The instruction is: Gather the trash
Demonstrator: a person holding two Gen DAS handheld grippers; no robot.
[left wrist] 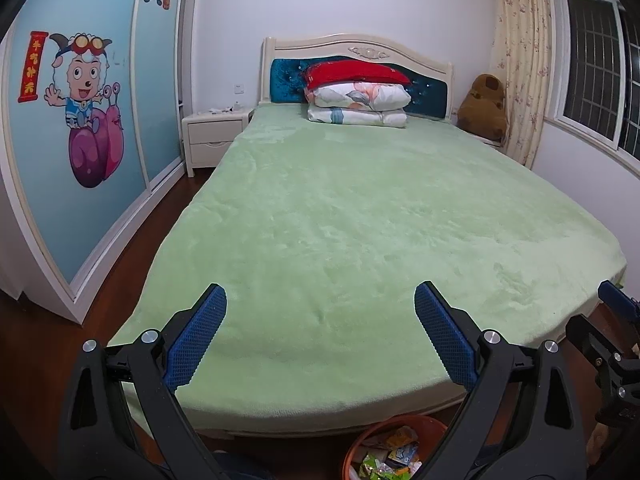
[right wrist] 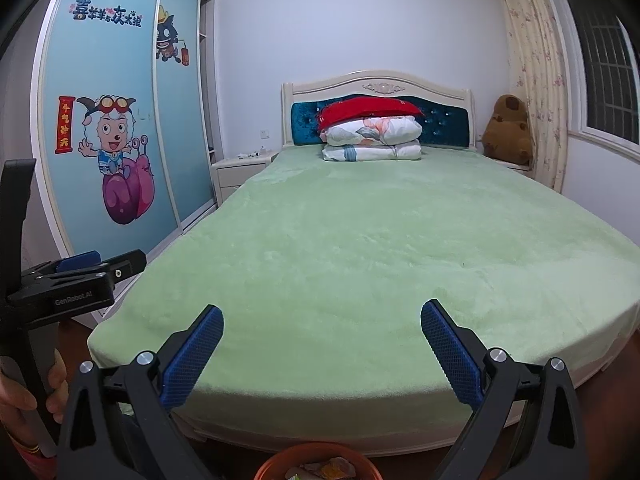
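left gripper point(left wrist: 320, 336) spread, holding nothing | right gripper point(right wrist: 322, 354) spread, holding nothing | orange bin point(left wrist: 356, 446) at bed point(left wrist: 360, 220) foot edge

Both wrist views at foot of bed point(left wrist: 340, 220), facing headboard point(left wrist: 356, 46).
Left view sits lower and nearer; right slightly higher. Shared: bed, wardrobe point(right wrist: 120, 120), window point(right wrist: 608, 68), orange bin point(left wrist: 360, 446) below.
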